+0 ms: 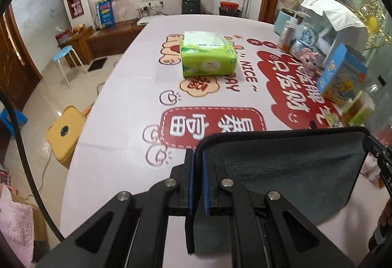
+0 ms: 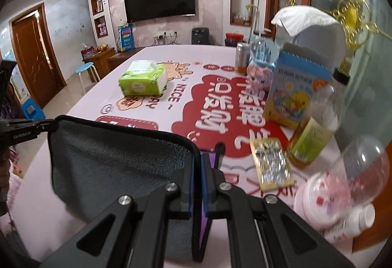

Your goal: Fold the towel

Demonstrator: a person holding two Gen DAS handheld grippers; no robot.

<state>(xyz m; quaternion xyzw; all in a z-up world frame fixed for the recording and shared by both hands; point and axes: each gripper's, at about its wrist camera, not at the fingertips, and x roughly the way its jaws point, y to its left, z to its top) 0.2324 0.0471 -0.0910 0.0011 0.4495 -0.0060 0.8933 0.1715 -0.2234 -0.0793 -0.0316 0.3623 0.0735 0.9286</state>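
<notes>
A dark grey towel with a black hem hangs stretched between my two grippers, above the pink printed tablecloth. My left gripper is shut on the towel's left top corner. The right gripper shows at the right edge of the left wrist view, holding the other corner. In the right wrist view my right gripper is shut on the towel at its right top corner; a purple side of the cloth shows between the pads. The left gripper holds the far corner at the left.
A green tissue pack lies mid-table beyond the towel. Along the right side stand a blue box, bottles, a can, a foil packet, a white appliance and plastic containers. A yellow stool stands left of the table.
</notes>
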